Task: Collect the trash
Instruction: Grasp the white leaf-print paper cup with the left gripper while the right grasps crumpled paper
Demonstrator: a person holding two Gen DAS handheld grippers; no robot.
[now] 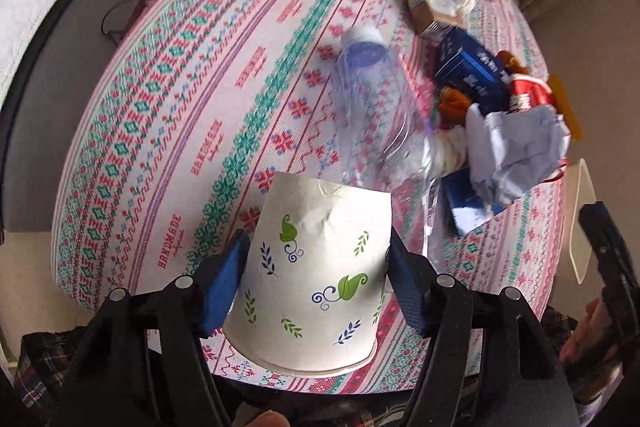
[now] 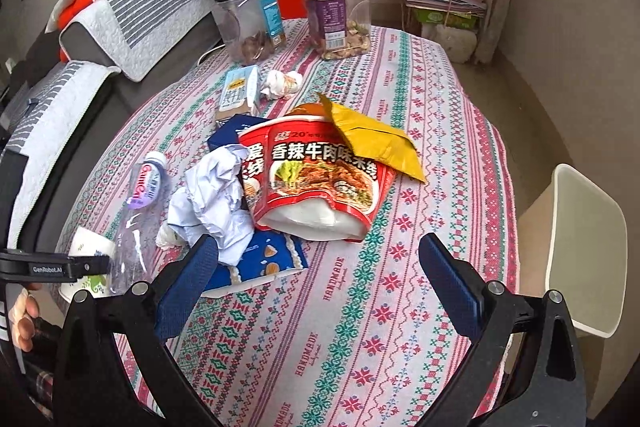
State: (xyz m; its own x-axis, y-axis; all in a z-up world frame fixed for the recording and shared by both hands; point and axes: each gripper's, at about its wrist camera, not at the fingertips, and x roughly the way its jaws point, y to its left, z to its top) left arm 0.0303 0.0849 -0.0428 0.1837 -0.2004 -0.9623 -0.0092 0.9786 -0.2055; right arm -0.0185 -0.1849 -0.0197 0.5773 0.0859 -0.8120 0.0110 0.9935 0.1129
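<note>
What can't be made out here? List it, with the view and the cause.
- Bin contents: right wrist view, its wall hides the inside; frame edge cuts it in the left wrist view.
- Clear bottle: left wrist view, motion blur.
- Blue packet: right wrist view, crumpled paper and the right hand-held gripper cover part.

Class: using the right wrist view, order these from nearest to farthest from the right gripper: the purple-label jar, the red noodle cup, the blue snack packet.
From the right gripper:
1. Blue snack packet, just ahead, by its left finger.
2. Red noodle cup, mid-table.
3. Purple-label jar, at the table's far edge.
</note>
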